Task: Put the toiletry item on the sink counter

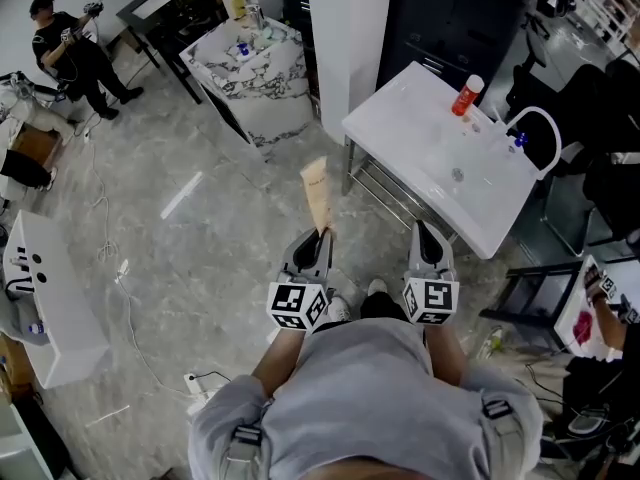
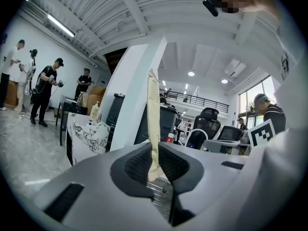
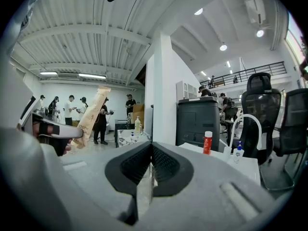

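My left gripper (image 1: 322, 232) is shut on the lower end of a flat tan toothpaste box (image 1: 316, 194), which stands upright above the floor; in the left gripper view the box (image 2: 153, 124) rises edge-on from between the jaws. The same box (image 3: 93, 110) shows at the left of the right gripper view. My right gripper (image 1: 424, 230) is shut with nothing in it, near the front edge of the white sink counter (image 1: 412, 143). On the counter stand a red bottle (image 1: 466, 95) and a small blue-capped bottle (image 1: 518, 140) by the white faucet (image 1: 541, 118).
A white pillar (image 1: 345, 28) stands left of the sink. A marble-pattern table (image 1: 255, 68) with bottles is further left. Cables (image 1: 130, 308) trail over the grey floor. A person (image 1: 75, 56) stands far left; black office chairs (image 1: 600, 158) are at the right.
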A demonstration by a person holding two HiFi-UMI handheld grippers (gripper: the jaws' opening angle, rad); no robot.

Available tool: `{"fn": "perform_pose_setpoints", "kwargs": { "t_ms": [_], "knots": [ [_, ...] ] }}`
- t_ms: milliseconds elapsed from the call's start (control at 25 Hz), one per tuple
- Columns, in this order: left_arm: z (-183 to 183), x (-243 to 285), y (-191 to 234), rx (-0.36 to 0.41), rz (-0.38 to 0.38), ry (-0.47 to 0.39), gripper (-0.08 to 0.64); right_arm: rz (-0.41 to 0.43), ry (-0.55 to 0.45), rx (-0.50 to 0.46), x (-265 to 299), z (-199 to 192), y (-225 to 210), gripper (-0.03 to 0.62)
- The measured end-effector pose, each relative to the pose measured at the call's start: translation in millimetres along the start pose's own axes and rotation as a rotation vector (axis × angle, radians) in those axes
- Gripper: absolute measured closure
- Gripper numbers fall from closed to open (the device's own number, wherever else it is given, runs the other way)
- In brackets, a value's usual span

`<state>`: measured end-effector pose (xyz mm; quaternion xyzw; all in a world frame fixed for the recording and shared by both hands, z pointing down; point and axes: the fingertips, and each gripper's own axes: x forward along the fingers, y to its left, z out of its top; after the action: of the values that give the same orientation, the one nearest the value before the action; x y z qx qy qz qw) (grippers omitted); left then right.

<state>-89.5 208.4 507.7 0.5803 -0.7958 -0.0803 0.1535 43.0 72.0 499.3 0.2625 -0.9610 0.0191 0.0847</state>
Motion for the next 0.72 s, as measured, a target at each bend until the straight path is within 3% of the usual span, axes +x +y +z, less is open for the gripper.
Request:
{"fn": "perform_pose_setpoints", "kwargs": {
  "t_ms": [440,720],
  "knots": [
    [10,56,33,0.005,0.000,0.001,0.523,-0.004,-0.022,0.006,64,6,-13,0.588],
    [25,124,42,0.027,-0.004,0.002,0.523,-0.001,-0.044,0.019,130,13,-51,0.588]
  ]
}}
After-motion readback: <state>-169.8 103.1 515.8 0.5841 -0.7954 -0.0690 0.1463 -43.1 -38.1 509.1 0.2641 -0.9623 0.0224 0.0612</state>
